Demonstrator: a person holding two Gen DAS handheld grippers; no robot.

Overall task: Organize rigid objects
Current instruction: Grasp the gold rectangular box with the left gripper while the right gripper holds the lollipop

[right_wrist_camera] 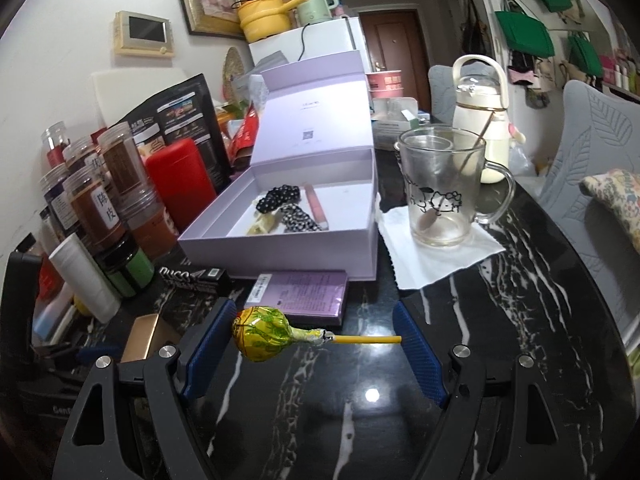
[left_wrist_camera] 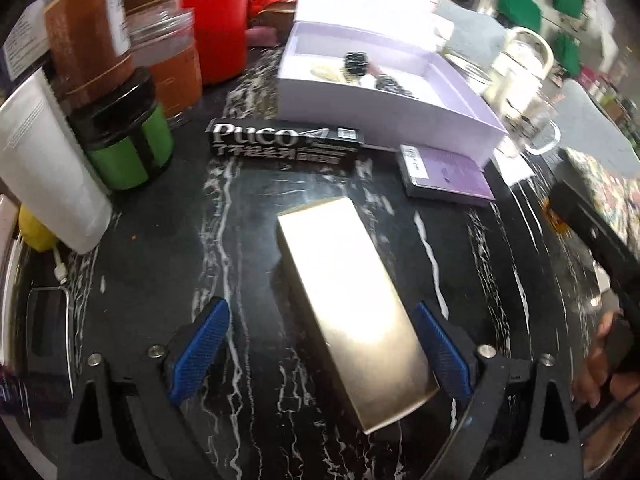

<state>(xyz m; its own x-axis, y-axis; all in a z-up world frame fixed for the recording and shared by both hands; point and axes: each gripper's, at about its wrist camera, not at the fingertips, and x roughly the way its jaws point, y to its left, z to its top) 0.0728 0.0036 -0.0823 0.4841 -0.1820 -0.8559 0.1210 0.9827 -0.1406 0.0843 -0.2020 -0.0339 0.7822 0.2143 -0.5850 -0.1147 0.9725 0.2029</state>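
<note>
A gold box (left_wrist_camera: 352, 300) lies on the black marble table between the blue pads of my left gripper (left_wrist_camera: 320, 354), which is open around it without touching. My right gripper (right_wrist_camera: 316, 354) holds a yellow-wrapped lollipop (right_wrist_camera: 266, 334) lengthwise between its pads, head on the left pad, stick end on the right, above the table. An open lilac box (right_wrist_camera: 280, 240) holds black hair ties and a pink tube; it also shows in the left wrist view (left_wrist_camera: 384, 116). A black Puco box (left_wrist_camera: 284, 144) and a purple flat box (left_wrist_camera: 444, 172) lie in front of it.
Spice jars (right_wrist_camera: 96, 184), a green jar (left_wrist_camera: 128, 152), a white tube (left_wrist_camera: 44, 168) and a red canister (left_wrist_camera: 216, 20) crowd the left side. A glass mug (right_wrist_camera: 440, 192) stands on a white napkin at the right. The purple flat box (right_wrist_camera: 300, 292) lies just beyond the lollipop.
</note>
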